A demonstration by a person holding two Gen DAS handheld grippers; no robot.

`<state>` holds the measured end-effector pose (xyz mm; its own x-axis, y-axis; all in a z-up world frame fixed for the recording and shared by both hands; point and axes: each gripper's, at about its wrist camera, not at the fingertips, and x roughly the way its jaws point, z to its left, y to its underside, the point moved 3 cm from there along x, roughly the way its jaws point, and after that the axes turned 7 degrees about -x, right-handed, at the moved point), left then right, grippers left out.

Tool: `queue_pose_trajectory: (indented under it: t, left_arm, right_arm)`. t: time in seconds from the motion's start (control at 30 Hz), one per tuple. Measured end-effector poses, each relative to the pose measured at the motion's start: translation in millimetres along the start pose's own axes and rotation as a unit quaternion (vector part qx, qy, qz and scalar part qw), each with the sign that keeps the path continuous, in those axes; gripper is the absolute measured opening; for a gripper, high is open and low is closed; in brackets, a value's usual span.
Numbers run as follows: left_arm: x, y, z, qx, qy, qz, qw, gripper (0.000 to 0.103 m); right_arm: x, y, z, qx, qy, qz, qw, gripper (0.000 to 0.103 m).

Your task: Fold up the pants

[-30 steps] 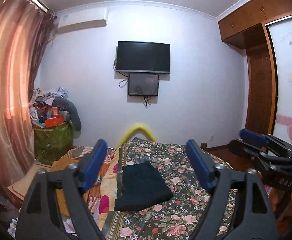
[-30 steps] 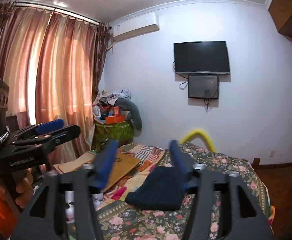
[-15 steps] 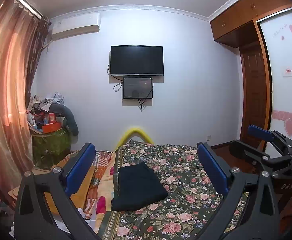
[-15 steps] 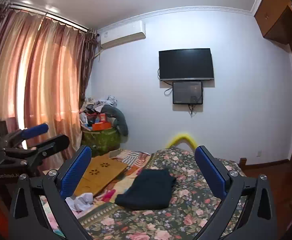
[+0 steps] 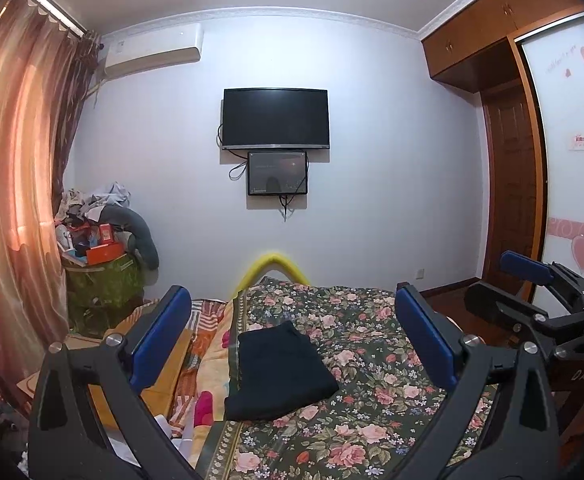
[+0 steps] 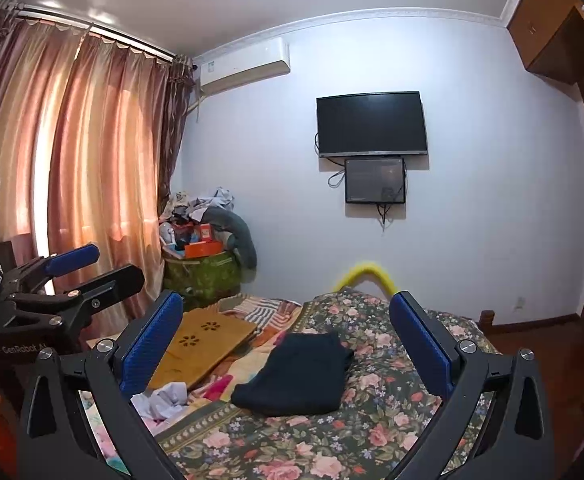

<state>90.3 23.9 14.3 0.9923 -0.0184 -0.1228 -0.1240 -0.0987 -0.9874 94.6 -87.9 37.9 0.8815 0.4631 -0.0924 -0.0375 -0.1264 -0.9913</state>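
Note:
Dark pants (image 5: 277, 368) lie folded into a compact rectangle on the floral bedspread (image 5: 372, 420); they also show in the right wrist view (image 6: 300, 372). My left gripper (image 5: 292, 344) is open and empty, held above and back from the pants. My right gripper (image 6: 287, 344) is open and empty, also raised well clear of them. Each gripper shows in the other's view, the right one (image 5: 540, 300) at the right edge, the left one (image 6: 75, 280) at the left edge.
A yellow bed rail (image 5: 271, 264) stands at the foot. A tan board (image 6: 203, 344) and loose white cloth (image 6: 163, 400) lie on the bed's left side. A cluttered green bin (image 6: 199, 276) stands by the curtains (image 6: 71, 180). A wardrobe (image 5: 508, 200) stands at the right.
Both grippers opened wide and drew back and up from the folded pants. The pants have stayed where they lie.

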Motion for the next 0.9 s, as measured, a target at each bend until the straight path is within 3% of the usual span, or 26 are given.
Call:
queue_pose_trajectory:
  t: [0.9]
  left_arm:
    - [12,1,8,-0.017,0.007,0.022,0.9996,0.103]
  right_arm:
    - [-9,-2,-5,0.012,0.015,0.003,1.0,0.103]
